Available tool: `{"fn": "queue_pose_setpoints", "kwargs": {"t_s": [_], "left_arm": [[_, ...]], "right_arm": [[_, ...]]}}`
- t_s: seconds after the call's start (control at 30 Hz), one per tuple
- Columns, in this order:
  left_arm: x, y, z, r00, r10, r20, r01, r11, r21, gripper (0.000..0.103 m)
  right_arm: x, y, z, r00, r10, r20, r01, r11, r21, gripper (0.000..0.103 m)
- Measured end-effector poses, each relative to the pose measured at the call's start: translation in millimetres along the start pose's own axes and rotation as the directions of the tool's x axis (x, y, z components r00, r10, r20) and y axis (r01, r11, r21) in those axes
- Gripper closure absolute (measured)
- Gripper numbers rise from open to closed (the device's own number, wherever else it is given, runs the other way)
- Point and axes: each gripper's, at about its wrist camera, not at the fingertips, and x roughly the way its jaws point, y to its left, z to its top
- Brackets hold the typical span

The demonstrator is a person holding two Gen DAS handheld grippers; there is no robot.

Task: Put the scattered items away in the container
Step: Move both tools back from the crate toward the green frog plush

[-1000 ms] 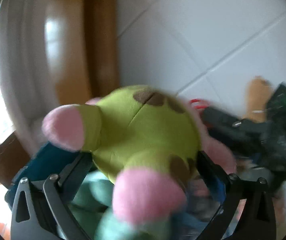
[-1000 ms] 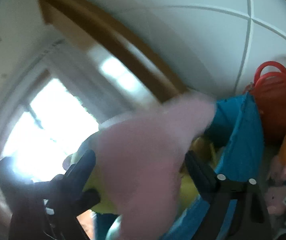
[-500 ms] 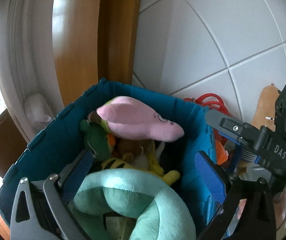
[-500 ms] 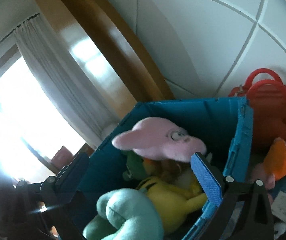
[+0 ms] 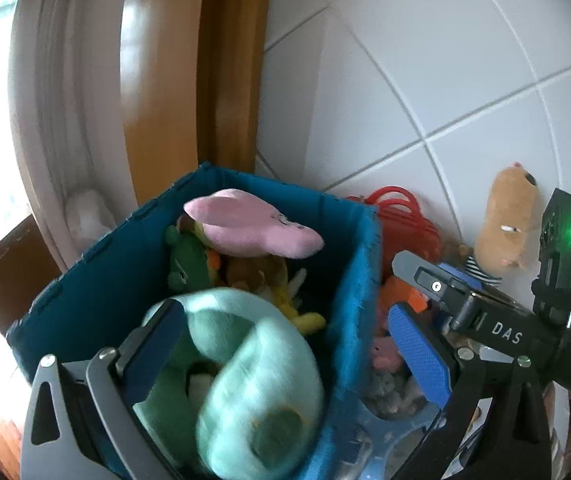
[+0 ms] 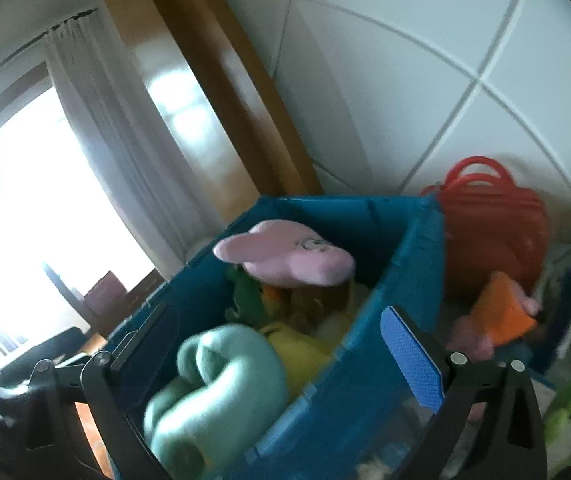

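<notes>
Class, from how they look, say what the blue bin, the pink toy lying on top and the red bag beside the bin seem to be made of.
Blue bin: probably rigid plastic, matt, with moulded ribbed walls. Pink toy: soft plush fabric, fuzzy and rounded, with a stitched eye. Red bag: likely glossy plastic, with smooth stiff loop handles.

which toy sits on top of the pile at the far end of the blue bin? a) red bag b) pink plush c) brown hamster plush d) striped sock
B: the pink plush lies across the other toys at the far end of the blue bin, also seen in the right wrist view.
</notes>
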Motion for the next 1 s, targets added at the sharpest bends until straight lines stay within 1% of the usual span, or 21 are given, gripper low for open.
{"fn": "queue_pose_setpoints", "kwargs": {"t_s": [0.13, 0.3, 0.37, 0.5, 0.63, 0.7, 0.83, 1.0], "left_arm": [[-31, -48, -39, 0.999, -0.010, 0.041, 0.010, 1.000, 0.001, 0.000], [-45, -115, -83, 0.999, -0.025, 0.045, 0.024, 0.999, 0.022, 0.000], [-47, -142, -100, 0.998, -0.046, 0.038, 0.045, 0.998, 0.032, 0.000], [-45, -180, -119, 0.997, -0.077, 0.011, 0.077, 0.996, 0.046, 0.000], [-42, -209, -130, 0.994, -0.107, -0.010, 0.108, 0.992, 0.065, 0.000], [-40, -221, -132, 0.994, -0.109, -0.019, 0.110, 0.991, 0.072, 0.000], [-35, -238, -134, 0.992, -0.118, -0.035, 0.120, 0.989, 0.085, 0.000], [-32, -250, -137, 0.992, -0.121, -0.047, 0.125, 0.988, 0.092, 0.000]], "right_arm": [[-59, -24, -29, 0.996, -0.082, 0.035, 0.084, 0.994, -0.063, 0.001], [-130, -76, -72, 0.984, -0.172, 0.055, 0.176, 0.982, -0.073, 0.001], [-148, -93, -85, 0.979, -0.200, 0.048, 0.203, 0.977, -0.071, 0.001], [-178, -123, -105, 0.968, -0.249, 0.028, 0.250, 0.966, -0.063, 0.001], [-200, -142, -114, 0.957, -0.288, 0.017, 0.288, 0.955, -0.062, 0.001], [-208, -149, -116, 0.952, -0.307, 0.023, 0.307, 0.950, -0.062, 0.001], [-216, -162, -116, 0.947, -0.322, 0.020, 0.322, 0.945, -0.057, 0.001], [-221, -173, -116, 0.944, -0.331, 0.010, 0.331, 0.942, -0.054, 0.001]]}}
